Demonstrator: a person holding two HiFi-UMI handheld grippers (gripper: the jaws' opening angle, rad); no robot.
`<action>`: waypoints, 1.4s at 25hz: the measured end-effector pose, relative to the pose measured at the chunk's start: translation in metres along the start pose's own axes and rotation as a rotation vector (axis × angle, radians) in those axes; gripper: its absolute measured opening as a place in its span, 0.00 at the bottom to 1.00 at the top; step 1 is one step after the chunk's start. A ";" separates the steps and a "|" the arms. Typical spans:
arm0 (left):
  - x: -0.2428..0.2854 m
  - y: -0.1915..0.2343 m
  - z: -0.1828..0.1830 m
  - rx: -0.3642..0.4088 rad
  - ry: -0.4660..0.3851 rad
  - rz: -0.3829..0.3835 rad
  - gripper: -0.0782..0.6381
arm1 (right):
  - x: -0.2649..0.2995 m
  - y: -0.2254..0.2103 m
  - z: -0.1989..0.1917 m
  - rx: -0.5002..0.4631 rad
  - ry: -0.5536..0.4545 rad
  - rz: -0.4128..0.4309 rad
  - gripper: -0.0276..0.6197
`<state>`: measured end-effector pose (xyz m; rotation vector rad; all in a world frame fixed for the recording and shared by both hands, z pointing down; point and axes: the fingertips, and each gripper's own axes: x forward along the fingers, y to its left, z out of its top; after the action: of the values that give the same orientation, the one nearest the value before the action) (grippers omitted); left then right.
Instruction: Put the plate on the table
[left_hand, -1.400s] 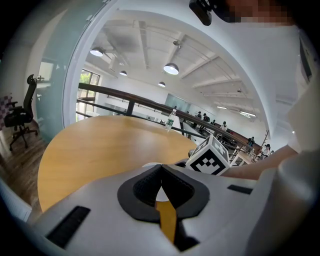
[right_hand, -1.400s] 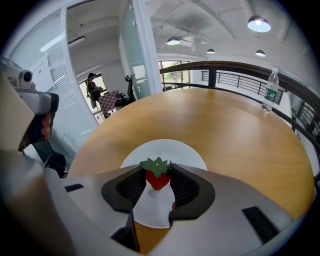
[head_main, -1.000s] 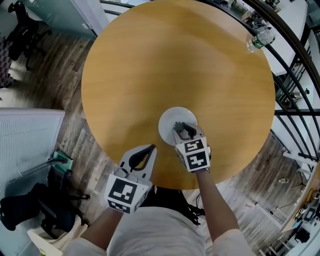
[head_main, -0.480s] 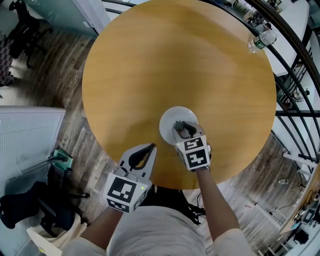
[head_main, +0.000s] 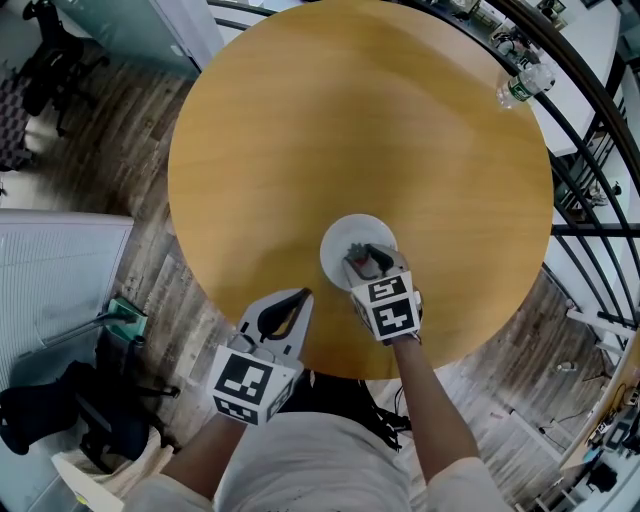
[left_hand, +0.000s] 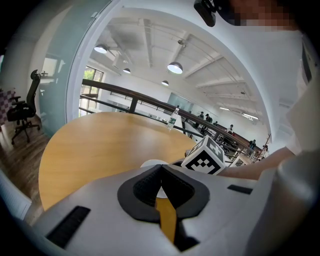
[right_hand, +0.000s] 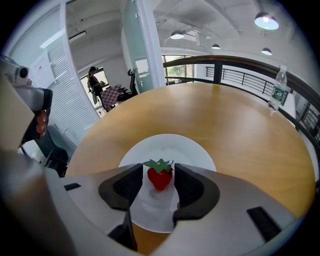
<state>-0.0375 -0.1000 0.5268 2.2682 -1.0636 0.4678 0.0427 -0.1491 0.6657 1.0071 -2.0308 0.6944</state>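
A small white plate (head_main: 338, 238) (right_hand: 192, 149) lies on the round wooden table (head_main: 350, 130) near its front edge. A red strawberry (right_hand: 160, 176) with a green top rests on the plate. My right gripper (head_main: 366, 258) (right_hand: 159, 170) hovers low over the plate with the strawberry between its jaws. The jaws are opening, and a thin gap shows beside the berry. My left gripper (head_main: 300, 296) (left_hand: 161, 169) hangs just off the table's front edge, shut with nothing in it. In the left gripper view the plate (left_hand: 150, 163) peeks over the jaws.
A clear water bottle (head_main: 520, 80) (right_hand: 277, 89) stands at the table's far right edge, by a black railing (head_main: 590, 120). A desk chair (head_main: 45, 60) stands on the wood floor at the far left. A bag and clutter (head_main: 90, 410) lie on the floor at the left.
The right gripper's jaws have spread a little around the strawberry. The plate and the left gripper have stayed where they were.
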 end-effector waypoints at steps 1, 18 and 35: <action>0.000 0.000 -0.001 0.000 0.001 0.001 0.14 | 0.000 0.000 0.000 0.001 -0.002 0.000 0.37; -0.020 -0.012 0.010 0.051 -0.026 0.006 0.14 | -0.048 0.015 0.011 0.045 -0.104 0.031 0.37; -0.087 -0.072 0.039 0.117 -0.122 -0.042 0.14 | -0.228 0.042 0.043 0.091 -0.378 -0.048 0.16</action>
<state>-0.0332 -0.0379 0.4246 2.4435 -1.0710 0.3878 0.0845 -0.0614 0.4505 1.3161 -2.3028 0.6108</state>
